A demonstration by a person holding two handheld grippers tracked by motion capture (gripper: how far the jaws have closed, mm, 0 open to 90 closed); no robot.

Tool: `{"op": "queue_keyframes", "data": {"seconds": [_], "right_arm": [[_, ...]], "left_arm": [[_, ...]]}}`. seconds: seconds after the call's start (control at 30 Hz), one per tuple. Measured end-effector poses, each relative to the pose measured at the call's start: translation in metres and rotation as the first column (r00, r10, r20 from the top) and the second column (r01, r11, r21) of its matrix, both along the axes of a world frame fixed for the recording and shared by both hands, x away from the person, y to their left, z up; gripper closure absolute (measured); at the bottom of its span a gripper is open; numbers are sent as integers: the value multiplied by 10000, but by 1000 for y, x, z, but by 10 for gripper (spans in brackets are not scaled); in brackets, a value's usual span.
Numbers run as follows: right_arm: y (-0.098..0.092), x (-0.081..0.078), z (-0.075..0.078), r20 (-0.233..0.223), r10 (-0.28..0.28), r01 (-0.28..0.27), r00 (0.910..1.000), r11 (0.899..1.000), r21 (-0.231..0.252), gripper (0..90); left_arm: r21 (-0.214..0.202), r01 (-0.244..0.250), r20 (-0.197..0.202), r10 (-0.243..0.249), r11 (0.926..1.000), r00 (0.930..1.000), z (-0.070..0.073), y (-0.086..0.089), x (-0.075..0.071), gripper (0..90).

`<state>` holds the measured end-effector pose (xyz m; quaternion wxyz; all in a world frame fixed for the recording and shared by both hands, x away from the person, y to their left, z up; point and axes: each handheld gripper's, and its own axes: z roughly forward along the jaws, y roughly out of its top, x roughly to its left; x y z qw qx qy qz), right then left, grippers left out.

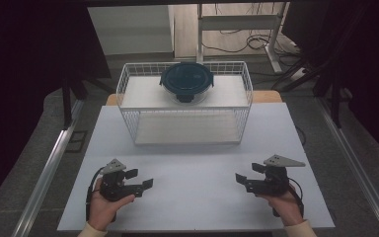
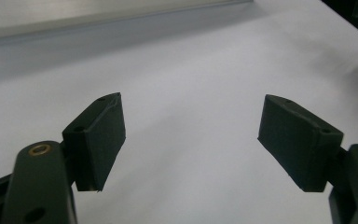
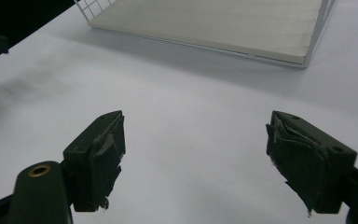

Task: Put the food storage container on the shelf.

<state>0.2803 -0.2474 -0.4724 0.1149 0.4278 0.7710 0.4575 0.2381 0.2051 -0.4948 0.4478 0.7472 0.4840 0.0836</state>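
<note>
On the left of the high view, the left hand-held gripper (image 1: 140, 181) lies low over the white table (image 1: 192, 197), held in the person's left hand (image 1: 104, 205) and pointing inward to the right. Its jaws stand well apart with only bare table between them, as the left gripper view shows (image 2: 191, 140). At the middle, farther back, a white wire basket (image 1: 128, 84) stands on the table, and a round container with a dark blue lid (image 1: 186, 79) sits on its upper shelf. On the right, the right hand-held gripper (image 1: 246, 174), in the right hand (image 1: 286, 202), points inward to the left. Its jaws gape wide and hold nothing (image 3: 193, 154); their pads look frayed. Both grippers are well apart from the basket.
</note>
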Motion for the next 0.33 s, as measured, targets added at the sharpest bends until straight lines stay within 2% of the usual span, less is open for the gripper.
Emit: {"op": "queue_keyframes", "data": {"seconds": [0.13, 0.33], "right_arm": [[1, 0, -1, 95, 53, -54, 9999, 10000, 75, 193], [0, 0, -5, 135, -29, 30, 9999, 10000, -87, 188]], "left_arm": [[-57, -93, 268, 95, 9999, 9996, 1, 2, -2, 223], [105, -261, 123, 260, 9996, 9996, -5, 3, 0, 218]]}}
